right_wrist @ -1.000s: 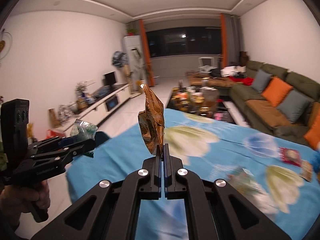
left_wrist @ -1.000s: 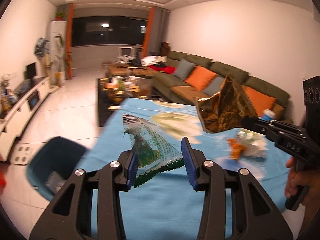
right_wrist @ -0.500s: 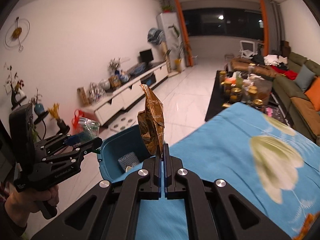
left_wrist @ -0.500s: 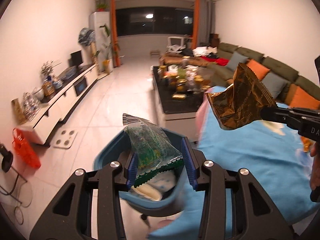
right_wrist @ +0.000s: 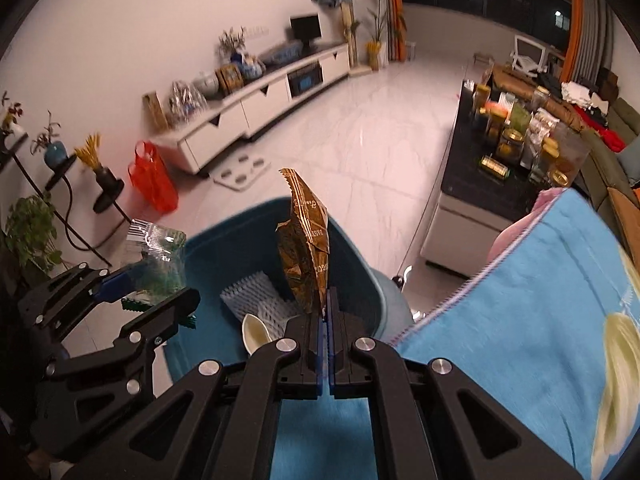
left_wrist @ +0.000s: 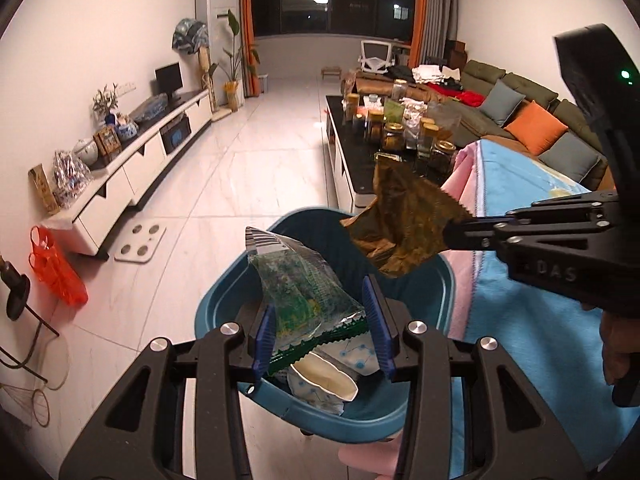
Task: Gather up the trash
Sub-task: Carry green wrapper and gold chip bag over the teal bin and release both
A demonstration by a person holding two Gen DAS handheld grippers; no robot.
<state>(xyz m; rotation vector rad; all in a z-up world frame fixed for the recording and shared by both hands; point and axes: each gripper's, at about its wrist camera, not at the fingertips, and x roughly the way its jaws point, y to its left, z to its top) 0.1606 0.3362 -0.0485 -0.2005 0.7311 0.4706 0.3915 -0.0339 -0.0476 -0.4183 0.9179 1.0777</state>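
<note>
Beside blue tablecloth (right_wrist: pixel 532 312), teal bin (left_wrist: pixel 224 304) on white tile floor (left_wrist: pixel 256 184).

My L wrist cam looks down close over the blue bin (left_wrist: pixel 442 276); R cam does too, from its right. Both share bin (right_wrist: pixel 224 232) & floor.

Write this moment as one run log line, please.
left gripper: shut on green wrapper | right gripper: shut on brown wrapper | both over blue bin

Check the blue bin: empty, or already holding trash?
Already holding trash. Inside the blue bin lie white foam netting and a crumpled paper cup; how full it is cannot be told.
</note>
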